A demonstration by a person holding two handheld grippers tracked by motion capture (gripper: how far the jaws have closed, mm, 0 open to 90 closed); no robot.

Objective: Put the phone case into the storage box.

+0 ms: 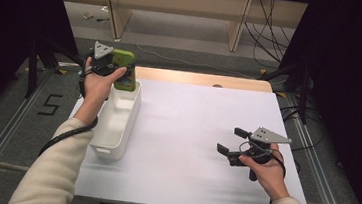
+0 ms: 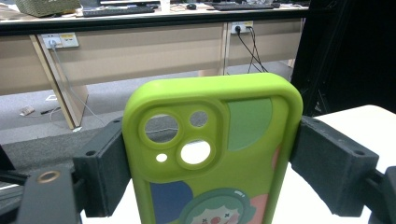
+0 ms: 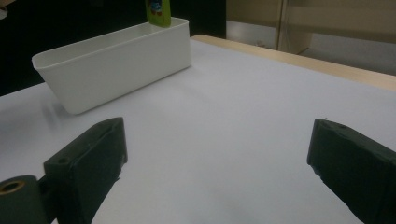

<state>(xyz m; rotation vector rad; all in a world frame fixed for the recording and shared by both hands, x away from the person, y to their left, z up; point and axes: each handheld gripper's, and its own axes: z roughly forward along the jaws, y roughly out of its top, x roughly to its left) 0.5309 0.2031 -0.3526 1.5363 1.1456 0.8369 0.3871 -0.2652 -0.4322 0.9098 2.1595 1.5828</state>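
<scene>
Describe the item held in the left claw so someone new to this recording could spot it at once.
Start at the white table and find the long white bin along its left edge. Above the bin's far end, the left claw clamps a phone case by its sides. It is the lime-green thing in the scene, with camera cut-outs and a cartoon clown face on its back.

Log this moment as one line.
left gripper: shut on phone case, over bin | right gripper: open, above table
</scene>
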